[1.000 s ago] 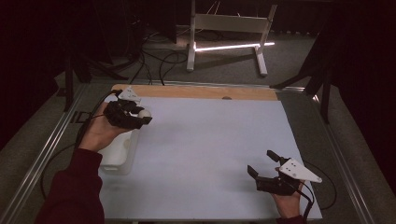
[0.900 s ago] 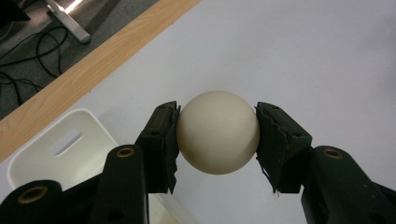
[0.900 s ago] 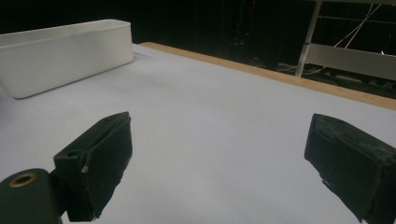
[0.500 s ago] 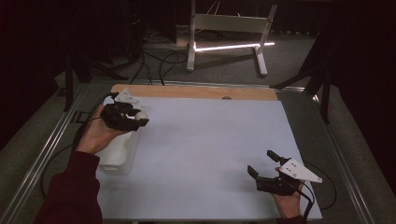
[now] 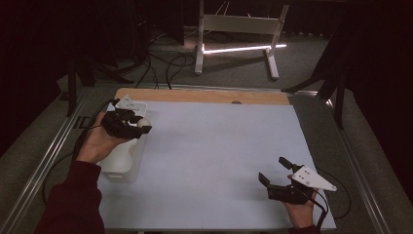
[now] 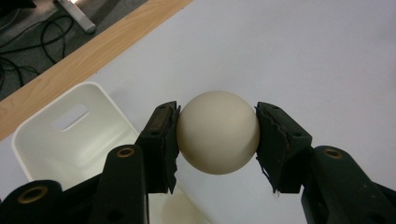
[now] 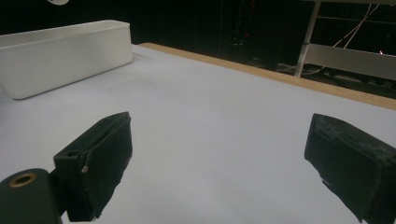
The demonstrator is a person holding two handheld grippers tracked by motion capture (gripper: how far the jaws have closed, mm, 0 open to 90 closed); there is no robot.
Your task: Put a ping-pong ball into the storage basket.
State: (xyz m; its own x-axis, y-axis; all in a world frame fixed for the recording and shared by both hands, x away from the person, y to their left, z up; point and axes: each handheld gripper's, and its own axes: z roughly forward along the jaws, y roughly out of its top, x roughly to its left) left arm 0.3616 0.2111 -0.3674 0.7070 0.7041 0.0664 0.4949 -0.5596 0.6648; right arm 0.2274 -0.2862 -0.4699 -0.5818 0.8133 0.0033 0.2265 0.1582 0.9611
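My left gripper is shut on a cream ball, holding it in the air over the right rim of a white bin at the table's left side. Inside the bin another pale round shape shows below the jaws. My right gripper rests near the table's front right, open, with nothing between its black pads.
A pale sheet covers the table, with a wooden strip along its far edge. Cables and a white stand lie on the floor beyond. The white bin stands far off in the right gripper view.
The left hand has shifted slightly with the ball held over the bin. The right gripper has stayed still.
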